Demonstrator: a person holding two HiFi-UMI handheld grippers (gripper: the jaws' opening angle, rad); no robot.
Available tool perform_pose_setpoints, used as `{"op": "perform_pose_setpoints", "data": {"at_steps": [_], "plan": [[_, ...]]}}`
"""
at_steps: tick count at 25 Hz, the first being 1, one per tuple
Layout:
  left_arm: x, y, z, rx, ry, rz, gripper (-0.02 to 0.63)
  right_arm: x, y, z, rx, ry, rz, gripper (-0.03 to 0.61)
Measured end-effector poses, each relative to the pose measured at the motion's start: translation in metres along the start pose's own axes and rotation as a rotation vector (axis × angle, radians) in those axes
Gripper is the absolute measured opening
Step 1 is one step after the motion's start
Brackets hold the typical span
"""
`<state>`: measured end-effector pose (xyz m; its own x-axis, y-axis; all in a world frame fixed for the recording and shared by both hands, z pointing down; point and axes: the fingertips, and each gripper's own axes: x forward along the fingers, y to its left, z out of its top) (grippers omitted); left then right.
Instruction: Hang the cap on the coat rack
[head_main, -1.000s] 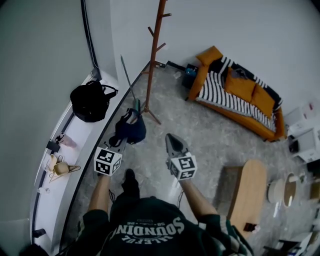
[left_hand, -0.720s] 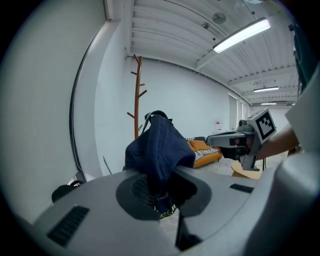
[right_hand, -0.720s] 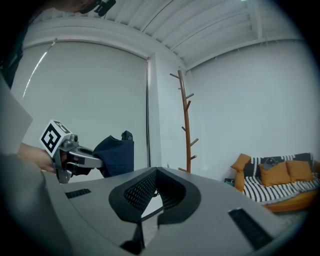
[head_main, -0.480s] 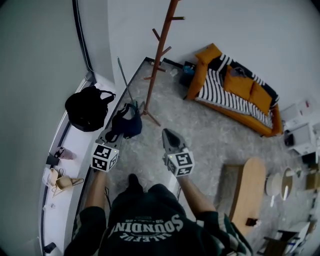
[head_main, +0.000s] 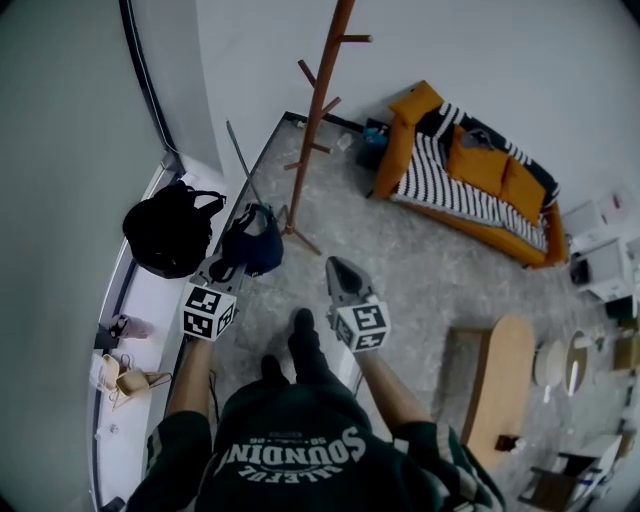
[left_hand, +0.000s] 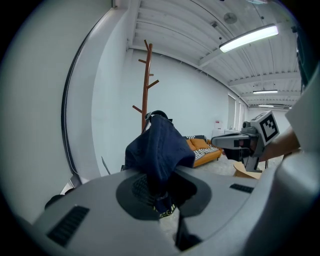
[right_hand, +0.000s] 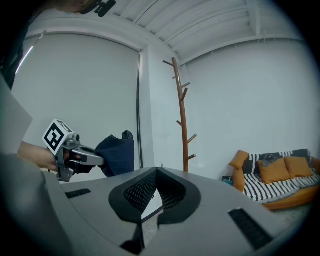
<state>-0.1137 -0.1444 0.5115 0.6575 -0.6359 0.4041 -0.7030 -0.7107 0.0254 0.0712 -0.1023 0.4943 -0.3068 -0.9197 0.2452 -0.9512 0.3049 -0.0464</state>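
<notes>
Coat rack (head_main: 318, 120) now nearer; navy cap (head_main: 254, 244) in pinch of left tool (head_main: 233, 263), right tool (head_main: 338, 266) pressed together.

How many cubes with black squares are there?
2. One cube is on the left gripper, which holds the cap; the other is on the right gripper. None seem hidden.

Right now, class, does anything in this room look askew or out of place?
Nothing is spilled or broken. A thin rod leans slanted at the wall beside the rack. The cap sits bunched in the left gripper, not yet on a peg.
</notes>
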Motion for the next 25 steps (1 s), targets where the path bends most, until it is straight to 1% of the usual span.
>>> {"op": "perform_pose_setpoints", "data": {"at_steps": [6, 10, 13, 15, 19, 22, 25], "plan": [[0.046, 0.022, 0.010, -0.009, 0.016, 0.009, 0.023, 0.050, -0.030, 0.010, 0.003, -0.014, 0.040, -0.002], [0.070, 0.036, 0.015, -0.022, 0.021, 0.022, 0.023, 0.080, -0.049, 0.022, -0.021, 0.007, 0.055, -0.002], [0.084, 0.045, 0.020, -0.027, 0.020, 0.025, 0.023, 0.101, -0.063, 0.026, -0.013, -0.007, 0.059, -0.002], [0.092, 0.050, 0.023, -0.026, 0.025, 0.024, 0.023, 0.111, -0.068, 0.031, -0.008, -0.021, 0.064, -0.002], [0.105, 0.057, 0.029, -0.026, 0.034, 0.028, 0.023, 0.121, -0.075, 0.034, -0.009, 0.004, 0.073, -0.002], [0.115, 0.060, 0.030, -0.027, 0.040, 0.022, 0.023, 0.129, -0.077, 0.035, -0.003, -0.009, 0.088, -0.002], [0.124, 0.064, 0.022, -0.034, 0.059, 0.017, 0.023, 0.136, -0.081, 0.029, -0.012, 0.035, 0.089, -0.002]]}}
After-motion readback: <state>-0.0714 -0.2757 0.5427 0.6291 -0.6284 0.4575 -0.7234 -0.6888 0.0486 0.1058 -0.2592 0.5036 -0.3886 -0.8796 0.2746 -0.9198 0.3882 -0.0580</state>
